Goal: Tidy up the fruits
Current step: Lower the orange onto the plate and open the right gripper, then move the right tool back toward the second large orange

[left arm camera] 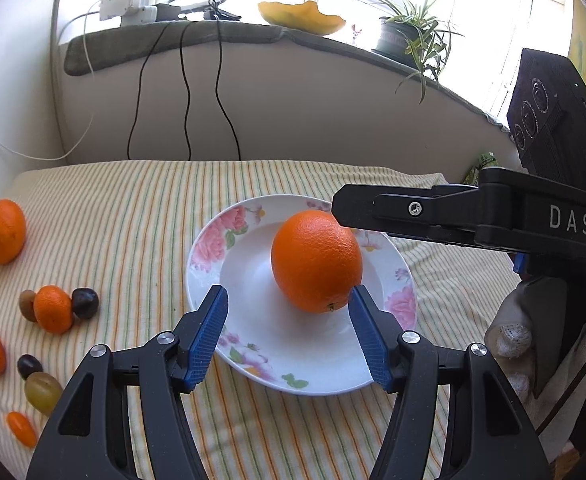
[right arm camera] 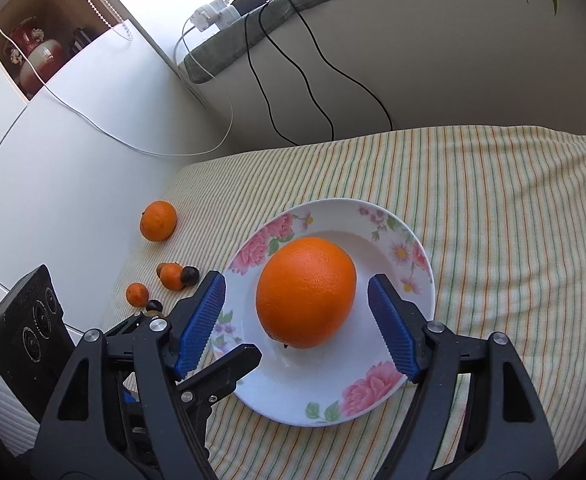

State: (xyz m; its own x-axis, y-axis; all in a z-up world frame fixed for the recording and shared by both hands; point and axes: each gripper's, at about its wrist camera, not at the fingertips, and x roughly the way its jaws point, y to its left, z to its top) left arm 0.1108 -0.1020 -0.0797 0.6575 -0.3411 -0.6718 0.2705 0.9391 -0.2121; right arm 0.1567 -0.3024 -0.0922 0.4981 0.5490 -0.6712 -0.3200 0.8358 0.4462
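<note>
A large orange (left arm camera: 316, 260) lies in a white floral plate (left arm camera: 261, 360) on the striped cloth; it also shows in the right wrist view (right arm camera: 305, 292), on the plate (right arm camera: 373, 392). My left gripper (left arm camera: 289, 336) is open, its blue pads at the plate's near side, the right pad close beside the orange. My right gripper (right arm camera: 305, 328) is open, its pads apart on either side of the orange without touching it. In the left wrist view the right gripper's finger (left arm camera: 413, 216) reaches in above the orange's far side.
Left of the plate lie a mandarin (left arm camera: 2, 231), small oranges (left arm camera: 53, 308), dark and green grapes (left arm camera: 85, 302) and kumquats (left arm camera: 21, 428). A wall with hanging cables (left arm camera: 185, 92) stands behind the table. A windowsill holds a potted plant (left arm camera: 409, 36).
</note>
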